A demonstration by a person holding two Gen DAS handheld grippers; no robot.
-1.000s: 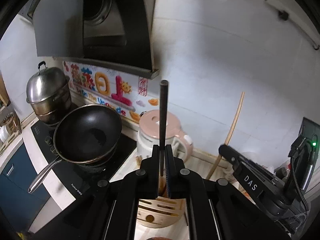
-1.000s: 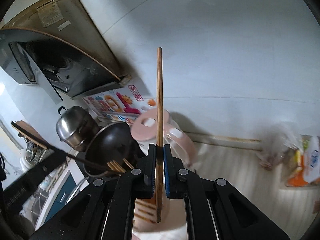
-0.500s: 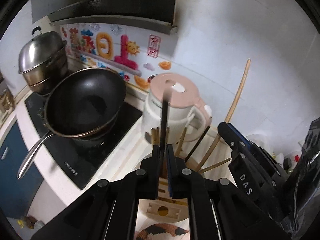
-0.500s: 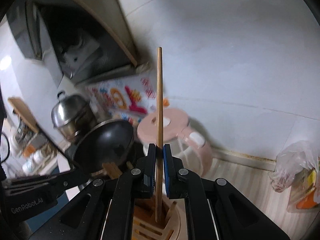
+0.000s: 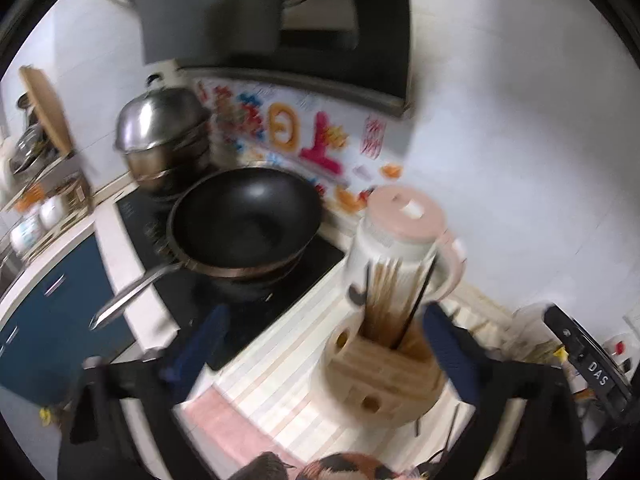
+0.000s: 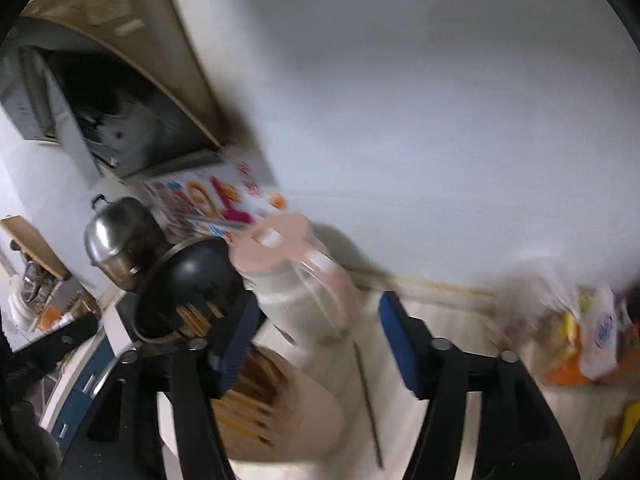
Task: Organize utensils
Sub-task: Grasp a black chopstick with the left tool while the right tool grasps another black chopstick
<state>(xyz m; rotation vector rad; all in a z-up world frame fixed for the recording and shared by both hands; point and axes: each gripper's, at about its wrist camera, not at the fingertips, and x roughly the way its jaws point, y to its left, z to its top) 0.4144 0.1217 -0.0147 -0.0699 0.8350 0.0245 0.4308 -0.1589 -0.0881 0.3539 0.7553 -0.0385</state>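
The left gripper (image 5: 320, 344) fills the bottom of the left wrist view, its blue-padded fingers (image 5: 200, 344) spread wide and still opening; the pads touch nothing, though the wooden utensil holder (image 5: 380, 368) stands in the gap between them, at lower centre of the frame; the holder rests on a pale striped counter (image 5: 288, 360). A bundle of chopsticks (image 5: 384, 296) stands upright in the holder, wooden ones in the middle and a dark one leaning toward the right; just behind the bundle is a white kettle (image 5: 396, 236) with a pink lid. A black wok (image 5: 244, 220) sits on the dark stove (image 5: 160, 240) at centre left; a steel pot (image 5: 160, 136) stands behind it at upper left; the range hood (image 5: 280, 20) hangs across the top; colourful stickers run along the white wall between hood and kettle.

In the right wrist view, blurred by motion, the right gripper (image 6: 316, 340) has its blue pads apart and widening, with nothing pressed between them; the holder (image 6: 256, 392) lies at lower left, partly behind the left-hand finger; a single thin stick (image 6: 368, 404) shows slanting in the gap, apart from both pads, and whether it lies on the counter I cannot tell. The kettle (image 6: 296, 276) is at centre, the wok (image 6: 192, 280) and pot (image 6: 120, 240) to its left; a blurred bag (image 6: 588, 340) sits at right.
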